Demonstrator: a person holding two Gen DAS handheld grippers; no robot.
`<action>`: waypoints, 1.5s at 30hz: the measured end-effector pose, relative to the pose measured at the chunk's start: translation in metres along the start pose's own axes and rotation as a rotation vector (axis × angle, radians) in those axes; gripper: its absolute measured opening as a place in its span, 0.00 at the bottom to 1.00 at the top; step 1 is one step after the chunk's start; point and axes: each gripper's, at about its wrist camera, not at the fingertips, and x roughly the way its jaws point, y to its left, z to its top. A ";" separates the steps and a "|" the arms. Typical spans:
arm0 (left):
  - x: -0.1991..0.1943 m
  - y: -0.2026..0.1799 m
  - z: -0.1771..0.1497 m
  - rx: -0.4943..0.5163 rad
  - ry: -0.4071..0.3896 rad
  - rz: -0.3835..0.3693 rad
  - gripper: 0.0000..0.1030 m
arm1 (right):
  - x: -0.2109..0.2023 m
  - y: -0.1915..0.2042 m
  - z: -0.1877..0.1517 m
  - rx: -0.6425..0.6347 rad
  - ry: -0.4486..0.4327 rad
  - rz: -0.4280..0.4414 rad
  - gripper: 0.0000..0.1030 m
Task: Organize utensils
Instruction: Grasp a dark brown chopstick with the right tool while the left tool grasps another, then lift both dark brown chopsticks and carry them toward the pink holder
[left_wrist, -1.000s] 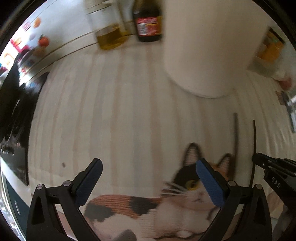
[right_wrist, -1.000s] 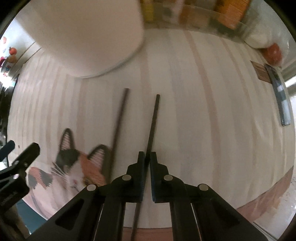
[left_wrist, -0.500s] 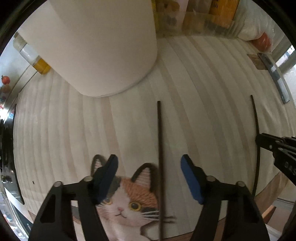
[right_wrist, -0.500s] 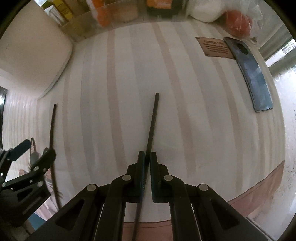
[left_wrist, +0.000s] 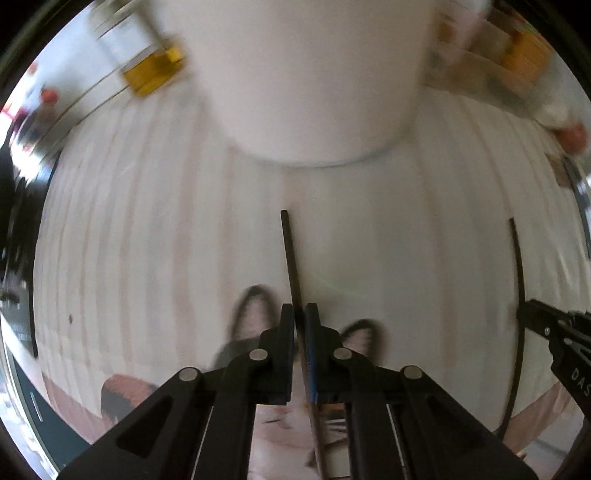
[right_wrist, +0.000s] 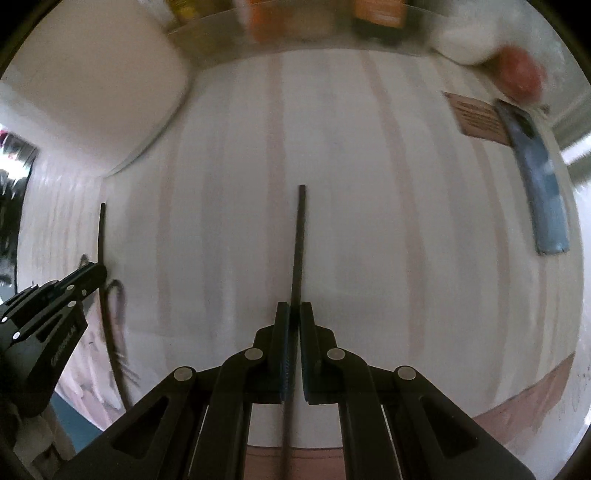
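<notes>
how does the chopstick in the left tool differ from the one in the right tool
The left tool grips its chopstick over the cat-print mat; the right tool holds its chopstick over bare striped tabletop. The left chopstick's tip points at the white container close ahead; the right chopstick has that container off to its left. Both are thin, dark, straight sticks, each clamped between shut pads and sticking out ahead of them.
</notes>
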 end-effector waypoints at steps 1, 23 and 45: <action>0.000 0.009 -0.001 -0.020 0.005 -0.001 0.03 | 0.001 0.006 0.003 -0.005 0.005 0.013 0.05; 0.009 0.050 0.017 -0.005 0.017 -0.078 0.04 | 0.007 0.019 0.065 -0.041 0.056 0.039 0.05; 0.007 0.040 0.021 -0.008 0.006 -0.077 0.04 | 0.017 0.031 0.085 -0.029 0.074 0.007 0.05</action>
